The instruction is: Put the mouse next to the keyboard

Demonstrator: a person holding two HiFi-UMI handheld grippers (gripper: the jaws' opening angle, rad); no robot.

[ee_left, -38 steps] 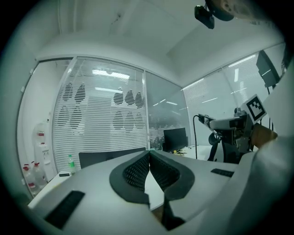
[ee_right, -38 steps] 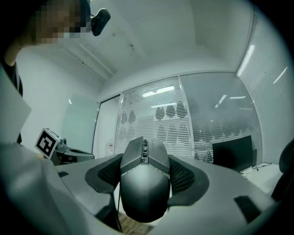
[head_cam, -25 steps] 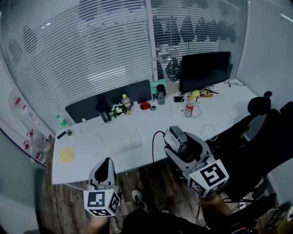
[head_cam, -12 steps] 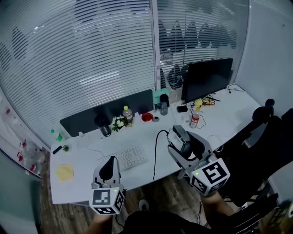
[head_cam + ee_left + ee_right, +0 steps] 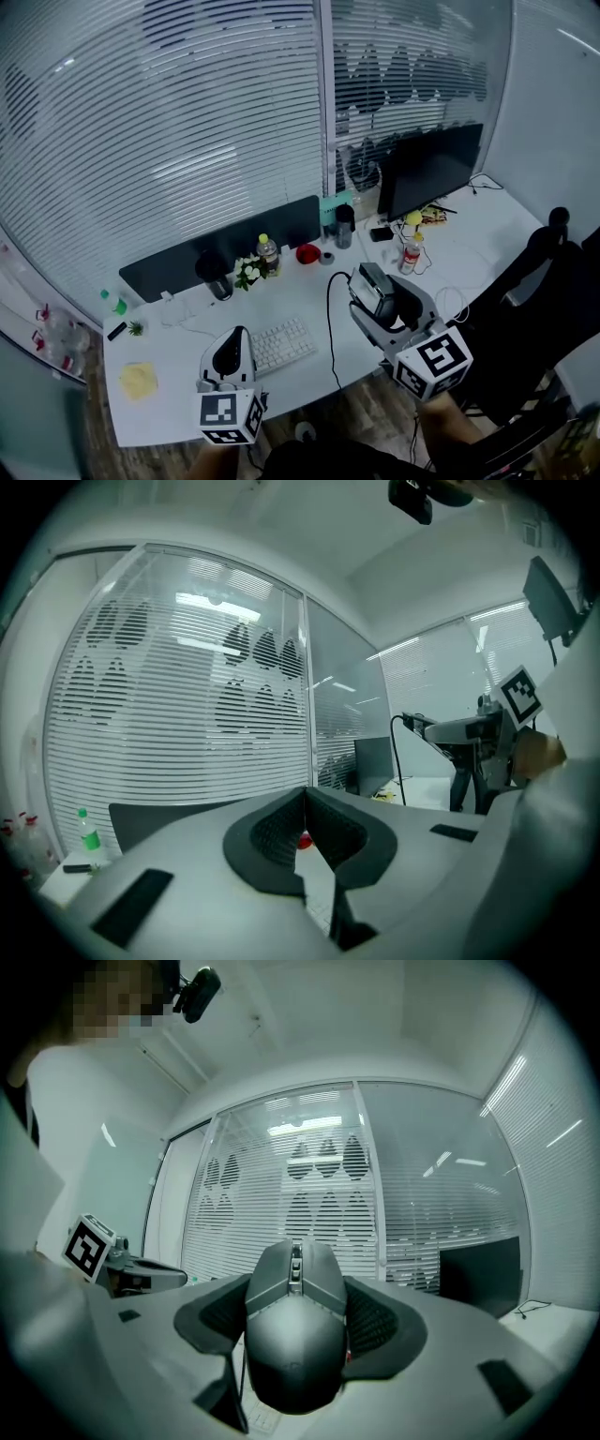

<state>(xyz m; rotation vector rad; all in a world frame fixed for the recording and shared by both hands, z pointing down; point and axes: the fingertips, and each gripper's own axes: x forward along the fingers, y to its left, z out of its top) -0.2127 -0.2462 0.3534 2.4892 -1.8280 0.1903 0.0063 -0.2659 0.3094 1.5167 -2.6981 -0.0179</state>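
Note:
A dark grey wired mouse (image 5: 295,1335) sits between the pads of my right gripper (image 5: 298,1302), which is shut on it. In the head view this gripper (image 5: 372,284) holds the mouse (image 5: 375,291) above the white desk's (image 5: 178,398) front edge, to the right of the white keyboard (image 5: 281,344). The mouse's black cable (image 5: 330,323) trails down across the desk. My left gripper (image 5: 229,349) hovers just left of the keyboard. Its pads meet at the tips in the left gripper view (image 5: 304,794), shut, with nothing between them.
At the back stand a black monitor (image 5: 427,169), a dark divider panel (image 5: 220,248), a yellow-capped bottle (image 5: 269,255), a red bowl (image 5: 307,253), a black cup (image 5: 214,277) and a red-labelled bottle (image 5: 410,253). A yellow note (image 5: 139,380) lies front left. A black chair (image 5: 544,281) stands right.
The view has shifted so the desk sits lower and nearer. Both grippers have come in over the desk's front, the left beside the keyboard, the right still gripping the mouse.

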